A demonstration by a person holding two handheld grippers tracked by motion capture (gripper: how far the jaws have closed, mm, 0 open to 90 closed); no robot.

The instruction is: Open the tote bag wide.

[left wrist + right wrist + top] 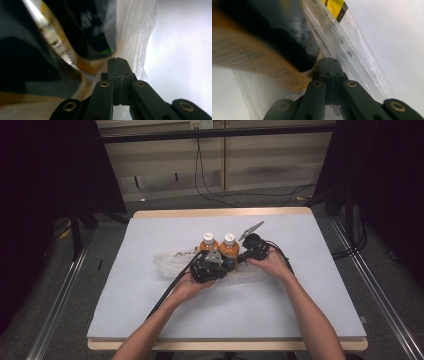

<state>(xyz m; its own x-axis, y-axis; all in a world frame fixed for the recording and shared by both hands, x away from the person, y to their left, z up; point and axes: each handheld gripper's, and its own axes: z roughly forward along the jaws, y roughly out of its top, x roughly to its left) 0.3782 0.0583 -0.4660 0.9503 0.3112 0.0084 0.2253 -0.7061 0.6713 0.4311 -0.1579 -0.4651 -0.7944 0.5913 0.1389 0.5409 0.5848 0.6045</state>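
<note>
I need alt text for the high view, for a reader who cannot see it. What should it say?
Two hands hold black tongs, left and right, both shut, at a clear plastic bag on a grey table. Two orange bottles with white caps stand upright between the tongs.

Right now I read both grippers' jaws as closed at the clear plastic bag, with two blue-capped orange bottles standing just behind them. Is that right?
Not quite: the caps are white, not blue. The high view shows the two orange bottles with white caps, upright behind the grippers. The rest holds: the left gripper and right gripper each have their jaws closed at the clear plastic bag.
</note>
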